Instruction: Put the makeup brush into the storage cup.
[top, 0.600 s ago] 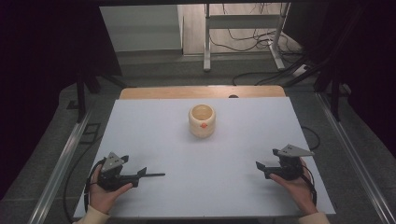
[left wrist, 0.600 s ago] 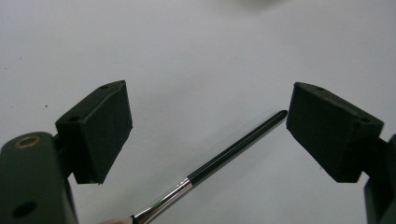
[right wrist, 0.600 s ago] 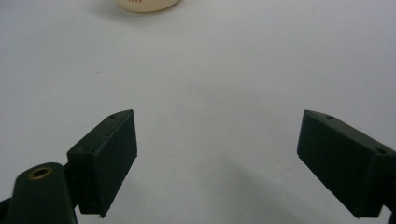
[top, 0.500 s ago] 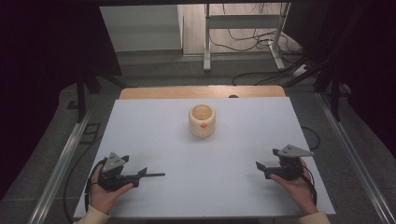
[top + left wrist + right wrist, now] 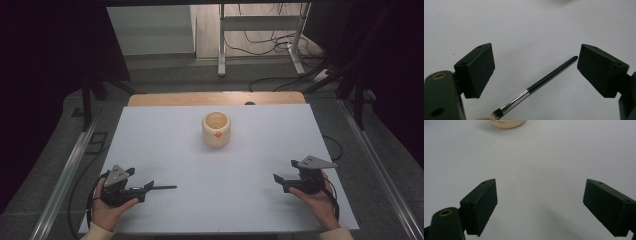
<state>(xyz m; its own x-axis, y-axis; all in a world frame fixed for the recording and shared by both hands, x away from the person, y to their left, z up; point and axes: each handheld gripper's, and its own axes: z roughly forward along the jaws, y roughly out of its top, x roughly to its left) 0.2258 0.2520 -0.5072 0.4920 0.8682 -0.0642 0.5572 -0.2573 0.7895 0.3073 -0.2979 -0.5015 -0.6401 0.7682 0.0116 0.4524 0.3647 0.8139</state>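
Left hand-held gripper [image 5: 148, 187] rests low on the white tabletop [image 5: 165, 145] at the near-left corner, released: in the left gripper view its two black jaws stand wide apart with nothing pressed between them. Lying flat on the tabletop between those jaws is a slim paintbrush with a glossy black handle, a silver metal ferrule and a dark bristle tuft [image 5: 541, 82]; the tuft points back toward the hand, and the handle tip reaches forward, ending just beside the jaw on that view's right without clearly touching it. From the high view the brush's long axis runs roughly along the near edge of the tabletop, its handle tip pointing toward the middle. Since the brush already lies inside the left jaws, that hand is far nearer, and a grasp would likely need only a closing across the handle. Right hand-held gripper [image 5: 278, 178] sits at the near-right corner, well apart from the brush, also released, its jaws spread over bare tabletop. Farther off, near the centre and toward the back, stands a cream ceramic cup with an orange mark on its side [image 5: 216, 129], upright and untouched.
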